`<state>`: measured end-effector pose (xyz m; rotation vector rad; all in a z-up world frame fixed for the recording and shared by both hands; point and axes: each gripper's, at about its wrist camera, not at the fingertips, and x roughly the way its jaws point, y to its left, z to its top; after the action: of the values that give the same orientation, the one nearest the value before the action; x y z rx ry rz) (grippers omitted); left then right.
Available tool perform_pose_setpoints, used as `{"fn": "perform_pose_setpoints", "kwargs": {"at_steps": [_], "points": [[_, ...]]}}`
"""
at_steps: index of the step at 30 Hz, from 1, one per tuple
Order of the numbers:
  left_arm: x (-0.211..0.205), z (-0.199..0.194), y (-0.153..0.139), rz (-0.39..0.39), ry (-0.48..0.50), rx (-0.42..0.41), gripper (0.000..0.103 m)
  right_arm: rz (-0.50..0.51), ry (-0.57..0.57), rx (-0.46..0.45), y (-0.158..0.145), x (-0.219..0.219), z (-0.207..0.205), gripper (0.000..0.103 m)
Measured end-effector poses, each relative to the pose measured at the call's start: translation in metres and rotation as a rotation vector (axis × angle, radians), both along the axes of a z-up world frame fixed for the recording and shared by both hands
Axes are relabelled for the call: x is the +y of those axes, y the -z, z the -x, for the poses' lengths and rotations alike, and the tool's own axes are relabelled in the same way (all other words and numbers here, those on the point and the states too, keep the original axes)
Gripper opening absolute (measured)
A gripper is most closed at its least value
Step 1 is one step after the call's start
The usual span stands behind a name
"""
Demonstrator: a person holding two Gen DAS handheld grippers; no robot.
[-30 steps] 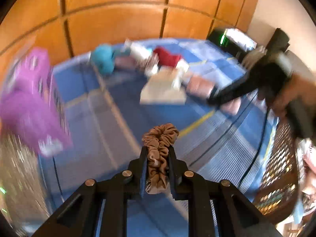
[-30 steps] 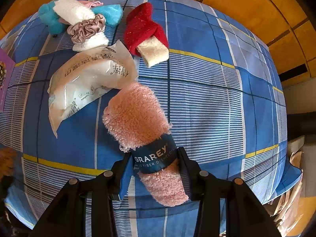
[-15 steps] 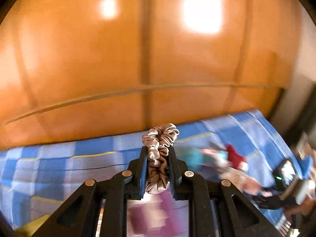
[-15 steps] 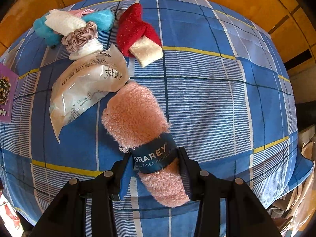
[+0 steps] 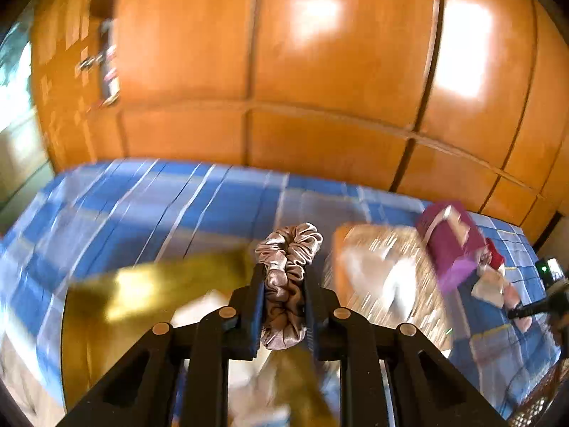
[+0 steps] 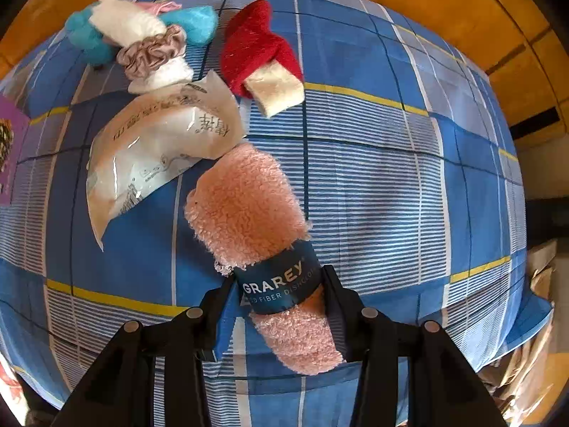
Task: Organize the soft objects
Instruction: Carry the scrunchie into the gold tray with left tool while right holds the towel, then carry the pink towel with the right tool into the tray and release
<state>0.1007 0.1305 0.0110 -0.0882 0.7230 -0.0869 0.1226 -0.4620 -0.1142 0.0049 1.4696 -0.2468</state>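
both grippers loaded, mid-sort.
left gripper (image 5: 283, 306) clamps a satin scrunchie (image 5: 288, 277) above the bed; right gripper (image 6: 279, 297) pinches the pink dishcloth roll (image 6: 256, 235) over the blue sheet (image 6: 373, 185). next: probably drop-off.

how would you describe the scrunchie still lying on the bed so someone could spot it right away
On the blue plaid bedspread, look to the far cluster of fluffy cloths beside the red cloth. The scrunchie lies between two white cloths, with teal ones behind. It alone is shiny, ruffled, mauve satin gathered in a ring; its neighbours are matte and fuzzy.
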Motion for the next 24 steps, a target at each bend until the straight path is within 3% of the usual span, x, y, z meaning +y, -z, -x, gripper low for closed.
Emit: {"fn": "perform_pose_setpoints", "kwargs": {"at_steps": [8,11,13,18,24], "points": [[0.073,0.047,0.046,0.03,-0.207,0.06,0.025,0.064,-0.006,0.01,-0.002,0.008,0.0,0.042],[0.092,0.053,0.06,0.035,-0.251,0.096,0.044,0.089,0.012,0.006,-0.003,0.018,0.002,0.039],[0.097,0.058,0.064,0.046,-0.258,0.099,0.059,0.102,0.036,-0.009,-0.005,0.026,0.004,0.037],[0.103,0.069,0.067,0.024,-0.274,0.081,0.065,0.106,0.125,-0.083,-0.018,0.031,0.01,0.037],[0.11,0.075,0.074,0.039,-0.279,0.102,0.069,0.113,0.212,-0.218,-0.057,0.026,0.026,0.037]]}}
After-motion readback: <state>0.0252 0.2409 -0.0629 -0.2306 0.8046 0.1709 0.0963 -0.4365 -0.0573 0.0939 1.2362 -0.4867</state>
